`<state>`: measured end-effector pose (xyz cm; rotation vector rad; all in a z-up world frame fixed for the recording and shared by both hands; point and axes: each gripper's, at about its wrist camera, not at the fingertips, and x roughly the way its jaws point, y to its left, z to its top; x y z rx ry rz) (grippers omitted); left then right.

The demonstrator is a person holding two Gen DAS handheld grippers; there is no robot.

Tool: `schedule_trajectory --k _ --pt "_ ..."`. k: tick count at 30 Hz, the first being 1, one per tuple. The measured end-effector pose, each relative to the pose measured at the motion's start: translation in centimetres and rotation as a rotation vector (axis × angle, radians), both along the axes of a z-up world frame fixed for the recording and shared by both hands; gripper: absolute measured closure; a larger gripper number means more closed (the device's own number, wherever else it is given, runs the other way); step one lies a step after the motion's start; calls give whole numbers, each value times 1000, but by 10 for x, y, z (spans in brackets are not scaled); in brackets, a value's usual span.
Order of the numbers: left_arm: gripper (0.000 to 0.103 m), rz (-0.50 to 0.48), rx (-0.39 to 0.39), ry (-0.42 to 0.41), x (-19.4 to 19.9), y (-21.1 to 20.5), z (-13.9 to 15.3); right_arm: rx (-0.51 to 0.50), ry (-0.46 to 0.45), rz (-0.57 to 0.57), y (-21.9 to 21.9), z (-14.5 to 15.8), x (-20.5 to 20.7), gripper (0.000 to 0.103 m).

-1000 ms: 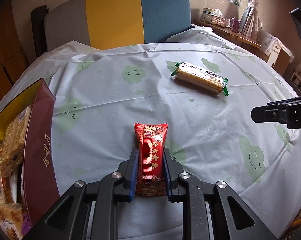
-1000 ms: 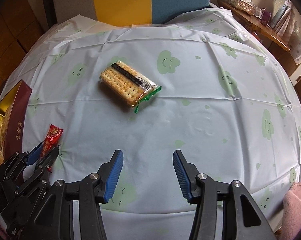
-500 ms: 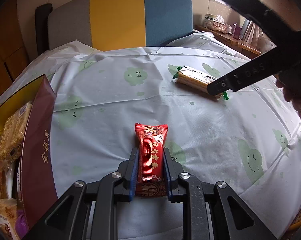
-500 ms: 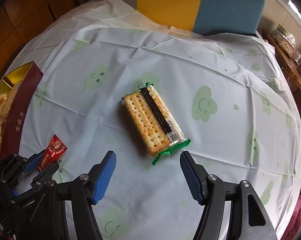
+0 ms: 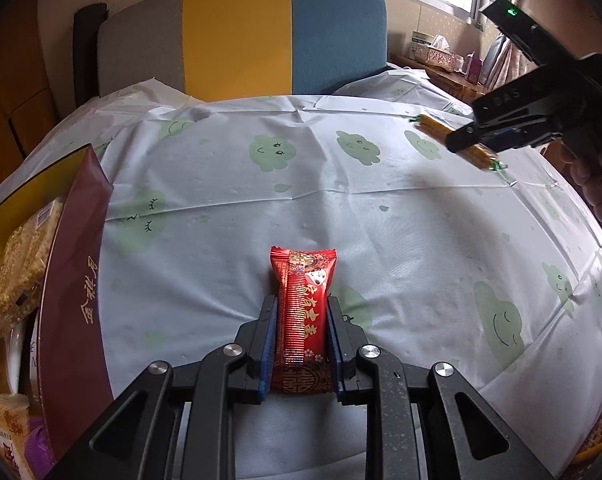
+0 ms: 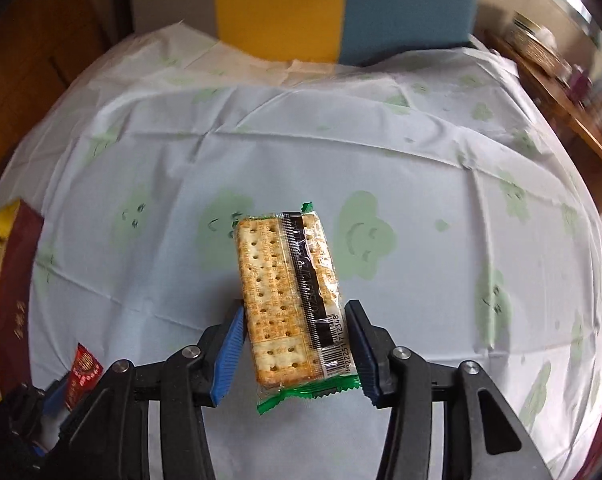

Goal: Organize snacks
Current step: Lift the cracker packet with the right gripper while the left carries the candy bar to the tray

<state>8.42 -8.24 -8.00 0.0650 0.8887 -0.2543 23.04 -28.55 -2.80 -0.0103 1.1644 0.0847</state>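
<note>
My left gripper (image 5: 302, 316) is shut on a red snack packet (image 5: 303, 308), holding it just above the cloud-print tablecloth; the packet also shows in the right wrist view (image 6: 83, 374). A clear cracker pack with green ends (image 6: 291, 292) lies on the cloth. My right gripper (image 6: 295, 344) is open, its blue-padded fingers (image 6: 229, 354) standing on either side of the pack's near end with a small gap on each side. From the left wrist view the right gripper (image 5: 501, 138) hangs over the cracker pack (image 5: 433, 128) at the far right.
A maroon and gold box (image 5: 71, 280) with several snack packs in it stands open at the table's left edge, also seen in the right wrist view (image 6: 11, 280). A grey, yellow and blue chair back (image 5: 237, 36) stands behind the round table. A wooden shelf (image 5: 441, 64) is at the far right.
My right gripper has moved forward and down to the cracker pack, so its open fingers now straddle the pack's near end. The left gripper still holds the red packet in place.
</note>
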Motion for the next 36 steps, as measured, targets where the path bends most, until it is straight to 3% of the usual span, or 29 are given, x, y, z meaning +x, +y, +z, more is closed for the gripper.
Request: schedule_trajectory --k 8,13,17,23,25,29,33,34,36 --pt "80 -12 2 5 0 1 1 -38 25 -234 -52 8 -32 53" --pt "81 -7 -1 33 -1 4 4 -6 1 -296 -66 12 -54 53" --pt "81 1 -1 55 -4 6 8 39 36 -276 -62 5 -66 53" --pt "81 6 8 66 -11 11 11 117 144 -156 -24 -24 -78 52" --pt "81 8 6 64 -13 13 13 125 152 -153 -20 -30 -78 50" --pt "81 14 5 64 -17 15 15 144 134 -178 -25 -30 -77 36" --pt "81 7 17 57 -21 13 17 125 140 -151 -20 -33 -75 36" --pt "81 7 19 53 -22 14 18 91 141 -134 -14 -34 -74 36" --pt "81 9 16 51 -24 15 20 -20 127 -89 -2 -37 -75 54"
